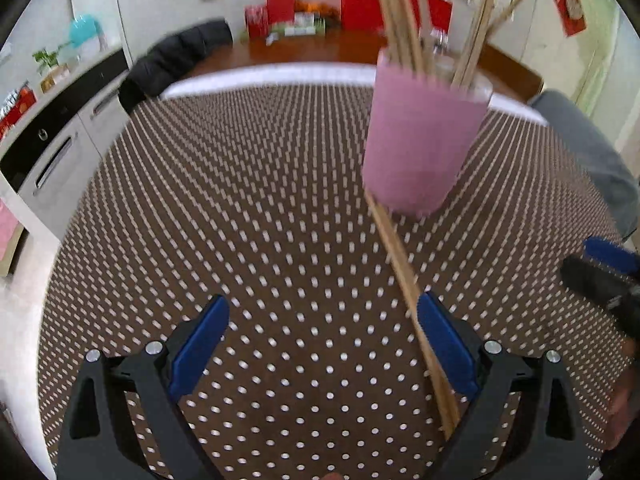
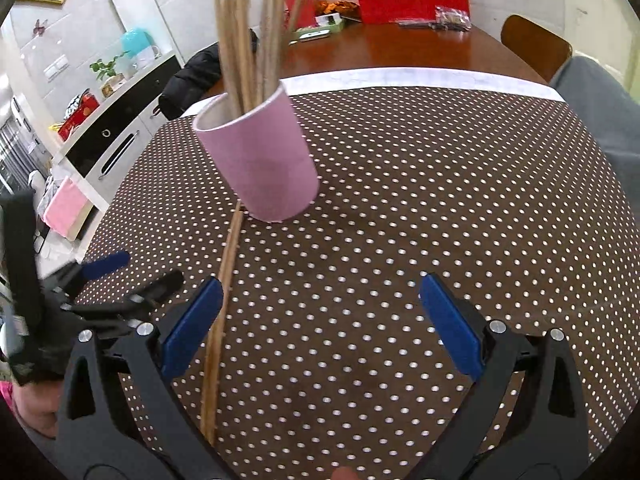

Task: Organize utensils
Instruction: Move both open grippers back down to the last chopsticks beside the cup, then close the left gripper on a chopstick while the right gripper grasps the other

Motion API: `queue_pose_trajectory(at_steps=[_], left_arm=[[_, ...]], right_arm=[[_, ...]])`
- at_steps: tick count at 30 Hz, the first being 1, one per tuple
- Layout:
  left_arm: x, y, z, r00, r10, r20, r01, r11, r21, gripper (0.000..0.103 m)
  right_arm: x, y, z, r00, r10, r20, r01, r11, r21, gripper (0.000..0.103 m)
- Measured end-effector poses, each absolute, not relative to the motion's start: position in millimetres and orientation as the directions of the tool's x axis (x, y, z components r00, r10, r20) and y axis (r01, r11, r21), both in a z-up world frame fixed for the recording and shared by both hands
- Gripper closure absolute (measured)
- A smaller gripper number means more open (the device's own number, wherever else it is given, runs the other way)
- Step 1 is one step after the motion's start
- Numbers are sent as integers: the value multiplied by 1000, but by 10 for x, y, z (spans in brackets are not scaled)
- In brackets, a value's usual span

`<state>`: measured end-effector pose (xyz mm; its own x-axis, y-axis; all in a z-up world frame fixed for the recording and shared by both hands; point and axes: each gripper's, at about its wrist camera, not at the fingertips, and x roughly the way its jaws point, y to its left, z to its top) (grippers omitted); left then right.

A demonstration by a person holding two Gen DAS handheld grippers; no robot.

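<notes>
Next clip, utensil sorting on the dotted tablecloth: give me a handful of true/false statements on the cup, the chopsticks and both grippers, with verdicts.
1. The pink cup holds several chopsticks. True.
2. A loose pair of chopsticks lies on the tablecloth in front of the cup. True.
3. The right gripper is shut on the loose pair. False: its fingers are wide apart and hold nothing; the pair lies by its left finger.
4. The left gripper is open. True.
5. The cup lies tipped over on its side. False: it stands on its base.
</notes>
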<state>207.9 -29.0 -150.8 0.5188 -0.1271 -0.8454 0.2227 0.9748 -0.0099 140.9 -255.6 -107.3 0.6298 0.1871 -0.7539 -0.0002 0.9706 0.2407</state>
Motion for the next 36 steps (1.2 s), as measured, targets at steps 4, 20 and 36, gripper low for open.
queue_pose_trajectory(at_steps=[4,20,36], left_arm=[[2135,-334,-1682,469,-113,-876,221,975,-8,10],[2319,-555,-1685,423,-124,-898,203,978,-39,10],[2238,-780,-1781,470,-82,-879,221,975,27,32]], right_arm=[[1390,-2689,-1105,628,186,-756,10,969,246,6],[1517,-2896,-1245,623,225,-749,11,955,296,6],[1553,-2849,-1265,602,248,-759,-21,955,296,6]])
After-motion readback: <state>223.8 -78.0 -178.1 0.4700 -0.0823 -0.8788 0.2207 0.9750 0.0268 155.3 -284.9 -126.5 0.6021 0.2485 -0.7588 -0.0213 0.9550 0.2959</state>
